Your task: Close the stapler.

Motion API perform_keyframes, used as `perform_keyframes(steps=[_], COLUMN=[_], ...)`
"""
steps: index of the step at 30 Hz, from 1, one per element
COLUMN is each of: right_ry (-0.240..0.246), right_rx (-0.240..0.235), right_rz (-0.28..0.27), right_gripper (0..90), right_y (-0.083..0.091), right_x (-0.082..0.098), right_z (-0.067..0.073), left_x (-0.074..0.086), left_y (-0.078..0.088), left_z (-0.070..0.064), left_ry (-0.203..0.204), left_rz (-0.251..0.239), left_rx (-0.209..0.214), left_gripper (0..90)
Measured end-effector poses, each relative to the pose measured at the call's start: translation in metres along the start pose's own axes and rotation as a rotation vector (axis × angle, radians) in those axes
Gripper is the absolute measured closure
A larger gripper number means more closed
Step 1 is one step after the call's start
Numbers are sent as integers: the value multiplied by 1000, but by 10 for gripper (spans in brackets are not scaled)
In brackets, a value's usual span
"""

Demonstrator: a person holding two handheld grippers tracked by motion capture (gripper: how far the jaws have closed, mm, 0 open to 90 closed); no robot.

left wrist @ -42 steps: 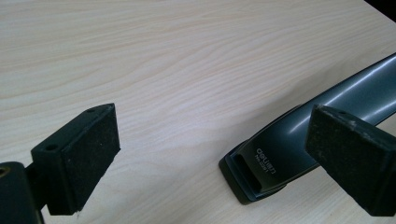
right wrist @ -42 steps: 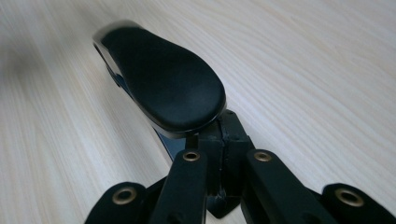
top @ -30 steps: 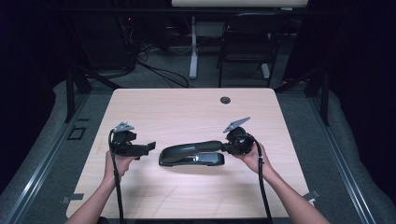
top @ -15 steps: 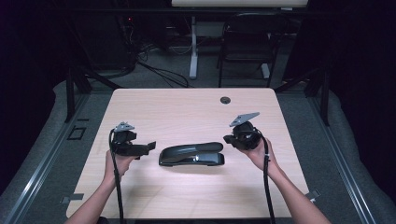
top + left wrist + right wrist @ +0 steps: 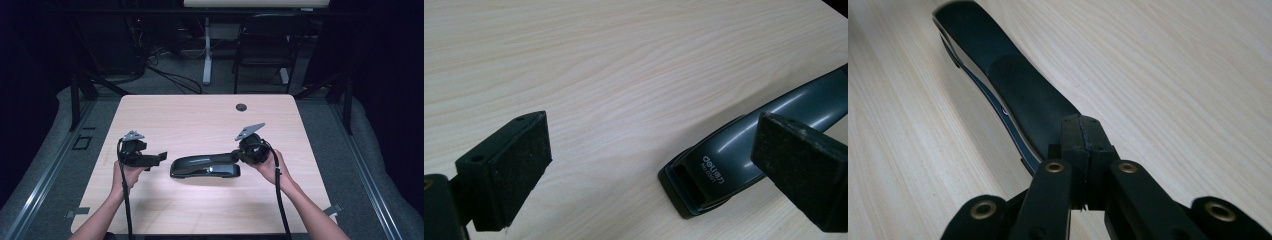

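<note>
Room: dark, with chair legs and cables on the floor beyond the far edge.
Surface: pale wood table, bare apart from a small dark grommet near the far edge.
Object: long dark stapler lying flat at the table's middle, lengthwise left to right, between the two hands.
Left gripper: held just left of the stapler, jaws spread wide and holding nothing; its own view shows the stapler's printed end on the table ahead, close to one pad but apart from it.
Right gripper: at the stapler's right end, tilted down toward it, jaws pressed fully together with nothing between them. In its own view the closed tips sit over the near end of the stapler's top arm; probably resting on it, though contact is hard to confirm.
Progress: early, by my reading. Stapler sits flat and ungripped; no paper on the table.
Left to do: likely press or lift the arm with the right while the left takes hold of the other end.
</note>
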State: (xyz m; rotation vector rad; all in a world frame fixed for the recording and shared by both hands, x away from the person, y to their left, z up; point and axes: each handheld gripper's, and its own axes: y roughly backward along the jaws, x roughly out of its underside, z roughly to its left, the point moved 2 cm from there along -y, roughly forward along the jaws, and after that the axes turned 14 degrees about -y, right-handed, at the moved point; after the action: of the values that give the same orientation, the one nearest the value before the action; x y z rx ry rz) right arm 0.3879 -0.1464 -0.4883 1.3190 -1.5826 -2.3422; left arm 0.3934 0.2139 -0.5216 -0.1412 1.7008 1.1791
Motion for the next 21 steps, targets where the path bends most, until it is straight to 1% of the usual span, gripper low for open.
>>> perform_keyframes(steps=[4,5,10,11,12,17,21], right_ry=[-8,-8,-18,-19,-16,-20,-24], right_rx=[-4,-2,1,-1,1,4,5], right_rz=[22,32,27,30,39,52,50], right_gripper=[900,900,900,900,900,900,900], right_y=[-5,-5,-9,-9,-9,-12,-14], right_x=[3,4,6,6,6,8,10], right_z=[-3,-3,-4,-4,-5,-5,-6], left_x=[0,0,0,0,0,0,0], left_y=[0,1,1,0,0,1,0], left_z=[0,1,0,0,0,0,0], left_ry=[-2,-3,-2,-1,-1,-1,-1], left_rz=[1,3,5,-2,-1,3,-2], left_rx=[-3,2,4,1,1,1,4], left_gripper=[30,30,30,30,30,30,29])
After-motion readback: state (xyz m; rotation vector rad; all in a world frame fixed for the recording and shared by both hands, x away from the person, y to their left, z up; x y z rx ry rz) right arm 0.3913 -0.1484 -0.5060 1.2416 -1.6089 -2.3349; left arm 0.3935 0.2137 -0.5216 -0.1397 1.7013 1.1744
